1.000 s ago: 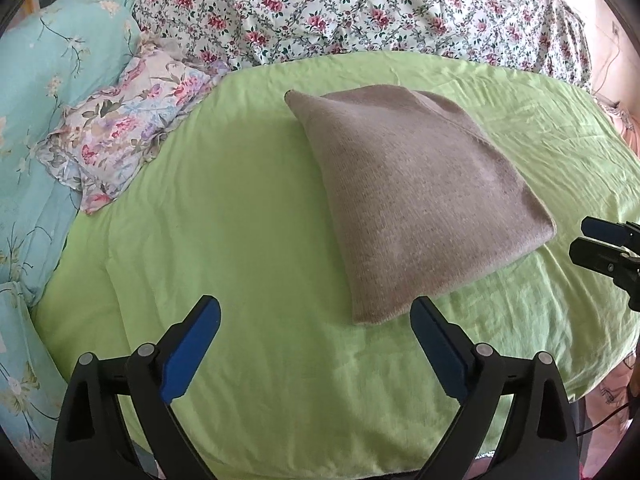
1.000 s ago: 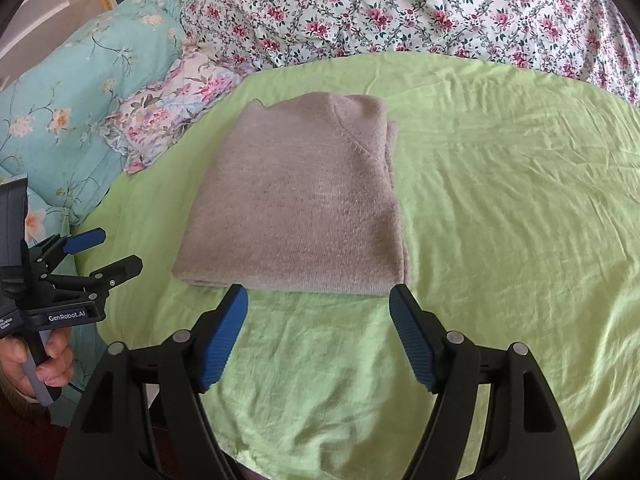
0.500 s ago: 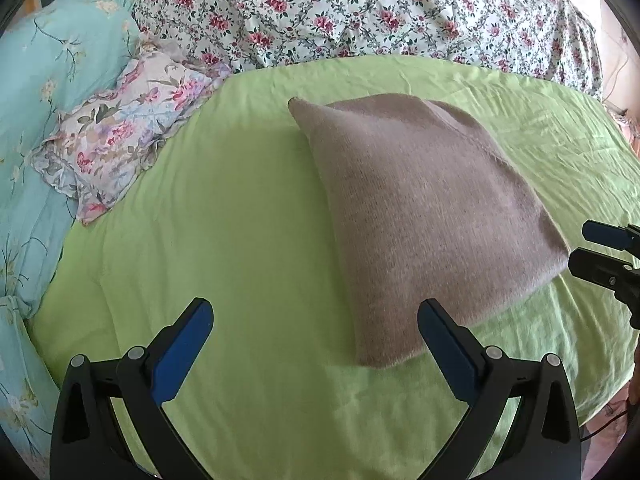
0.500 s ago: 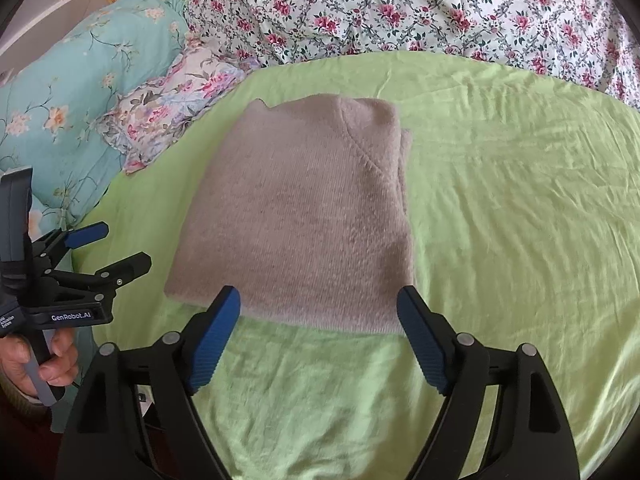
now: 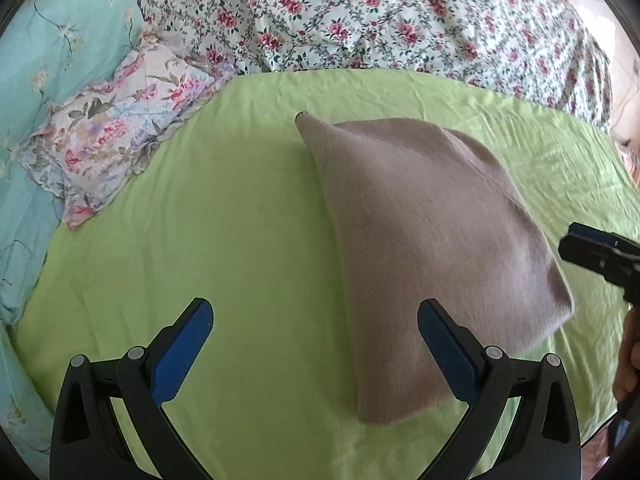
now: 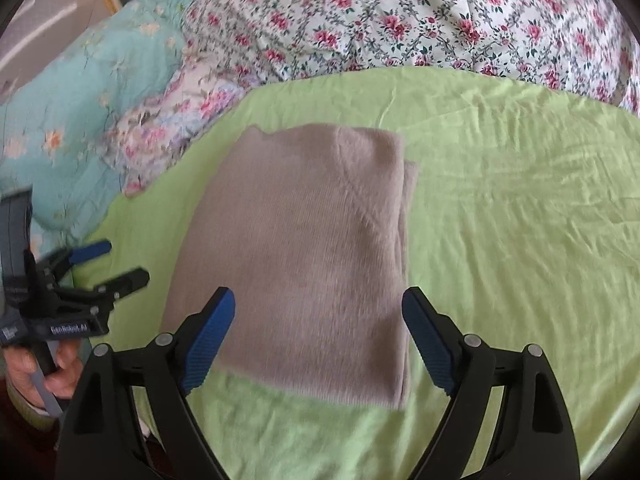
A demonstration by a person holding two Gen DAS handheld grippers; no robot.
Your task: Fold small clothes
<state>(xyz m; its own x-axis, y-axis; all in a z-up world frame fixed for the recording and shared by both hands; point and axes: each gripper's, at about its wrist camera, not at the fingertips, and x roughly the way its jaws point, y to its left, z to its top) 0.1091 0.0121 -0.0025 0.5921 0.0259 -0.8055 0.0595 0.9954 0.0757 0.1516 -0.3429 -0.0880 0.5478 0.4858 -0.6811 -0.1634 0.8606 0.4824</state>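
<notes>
A: Sweater (image 6: 304, 256), taupe knit, folded into a rough rectangle, flat on the green sheet (image 6: 520, 208). From the right wrist view, near edge sits between the fingers of the right gripper (image 6: 318, 330), a little beyond the blue pads (image 6: 210, 330).

B: Touching?

A: Cannot tell for the left pad; overlaps the knit's near left corner in the view. Right pad just off the sweater's right edge, over bare sheet. Jaws spread wide, nothing pinched.

B: And the other side?

A: Left gripper (image 5: 316, 344) also spread wide, empty. Sweater (image 5: 432, 248) off to its right: near corner reaches in behind the right pad (image 5: 448, 350); left pad over bare green sheet (image 5: 224, 240), well apart from the knit.

B: Cross views?

A: Right gripper's tip (image 5: 600, 246) seen at the right edge of the left view, just beside the sweater's far right corner. Left gripper (image 6: 116, 266) seen low left in the right view, held in a hand (image 6: 36, 368), fingers apart, just beside the sweater's left edge.

B: Surroundings?

A: Rose-print quilt (image 5: 380, 20) heaped behind, small floral pillow (image 5: 116, 136) at left, teal bedding (image 5: 48, 60) beyond it.
</notes>
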